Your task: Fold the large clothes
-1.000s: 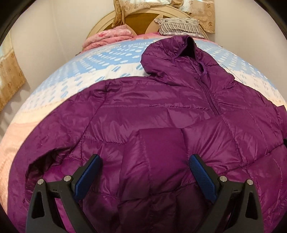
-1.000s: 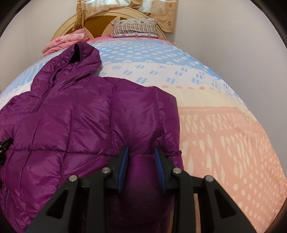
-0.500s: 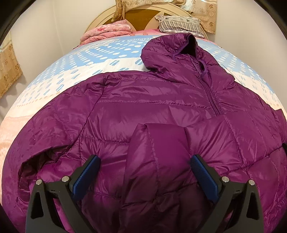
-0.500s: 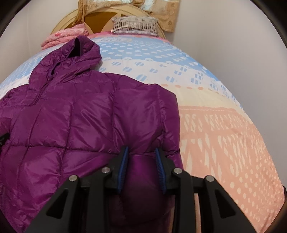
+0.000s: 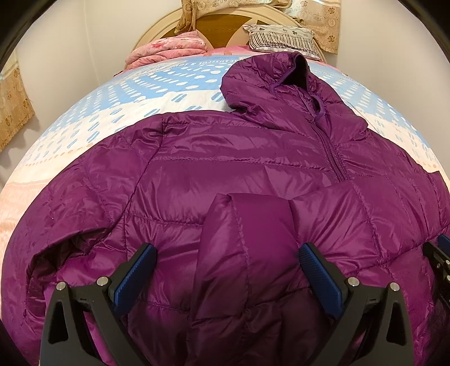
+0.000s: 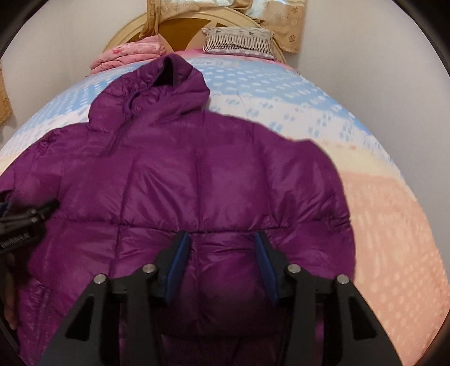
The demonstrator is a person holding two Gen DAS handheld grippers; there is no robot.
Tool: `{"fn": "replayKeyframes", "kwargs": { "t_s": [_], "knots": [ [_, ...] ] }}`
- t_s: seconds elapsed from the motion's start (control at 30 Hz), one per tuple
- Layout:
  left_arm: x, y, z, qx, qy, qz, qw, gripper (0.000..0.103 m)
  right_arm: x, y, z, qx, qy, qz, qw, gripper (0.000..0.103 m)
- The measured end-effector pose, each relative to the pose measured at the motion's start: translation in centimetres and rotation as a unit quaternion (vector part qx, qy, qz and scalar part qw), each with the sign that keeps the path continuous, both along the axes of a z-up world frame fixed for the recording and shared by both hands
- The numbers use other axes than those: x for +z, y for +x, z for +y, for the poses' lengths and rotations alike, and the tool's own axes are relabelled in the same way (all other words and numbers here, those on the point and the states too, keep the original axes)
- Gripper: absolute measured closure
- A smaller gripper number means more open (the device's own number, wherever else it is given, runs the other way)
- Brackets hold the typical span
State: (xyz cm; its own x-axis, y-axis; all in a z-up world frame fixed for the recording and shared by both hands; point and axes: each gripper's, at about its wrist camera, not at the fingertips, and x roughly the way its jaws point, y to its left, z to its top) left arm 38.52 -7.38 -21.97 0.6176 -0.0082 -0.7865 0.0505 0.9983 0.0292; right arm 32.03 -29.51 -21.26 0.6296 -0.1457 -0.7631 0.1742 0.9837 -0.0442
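Since a second ago the right gripper (image 6: 222, 245) has been sliding sideways across the jacket (image 6: 197, 174), so that in its own view the garment now fills the middle of the picture instead of the left half, and its jaws have just been opening, with puffy purple fabric sitting between the blue pads. The right wrist view is smeared with motion. The left wrist view is showing almost the same scene as before.

Going from the left: a beige patterned curtain (image 5: 14, 112) is hanging at the wall, and the bedspread (image 5: 112, 112), blue and white with dashes and turning peach nearer the camera, is lying under everything. The left gripper (image 5: 227, 259) is hovering over the lower part of the jacket with its fingers (image 5: 137, 273) spread wide; a folded-in sleeve (image 5: 253, 225) is lying between them, and the pads are not pressing on it. The purple quilted jacket is lying front-up and spread across the bed, its hood (image 5: 275, 84) pointing toward the headboard (image 5: 225, 25), its zip (image 5: 332, 152) closed. A folded pink blanket (image 5: 168, 48) and a striped pillow (image 5: 281, 36) are sitting by the headboard. At the right, the right gripper's fingers (image 6: 177, 267) are standing part-way apart over the fabric near the hem; whether they are gripping it I cannot tell.
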Motion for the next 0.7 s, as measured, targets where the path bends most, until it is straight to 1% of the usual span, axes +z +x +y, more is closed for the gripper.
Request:
{"fn": "replayKeyframes", "kwargs": {
  "t_s": [0.27,0.5,0.7],
  "knots": [
    [0.02,0.02,-0.01,-0.001,-0.002,0.0,1.0,0.001,-0.15,-0.52,0.35,-0.009,-0.01,-0.007,1.0,0.051],
    [0.02,0.0,0.02,-0.001,-0.004,0.001,1.0,0.001,-0.36,-0.44,0.81,-0.013,-0.032,-0.006,0.999,0.048],
    [0.01,0.06,0.02,-0.002,-0.007,0.003,1.0,0.001,-0.47,-0.39,0.88,-0.019,-0.04,-0.004,0.999,0.043]
  ]
}}
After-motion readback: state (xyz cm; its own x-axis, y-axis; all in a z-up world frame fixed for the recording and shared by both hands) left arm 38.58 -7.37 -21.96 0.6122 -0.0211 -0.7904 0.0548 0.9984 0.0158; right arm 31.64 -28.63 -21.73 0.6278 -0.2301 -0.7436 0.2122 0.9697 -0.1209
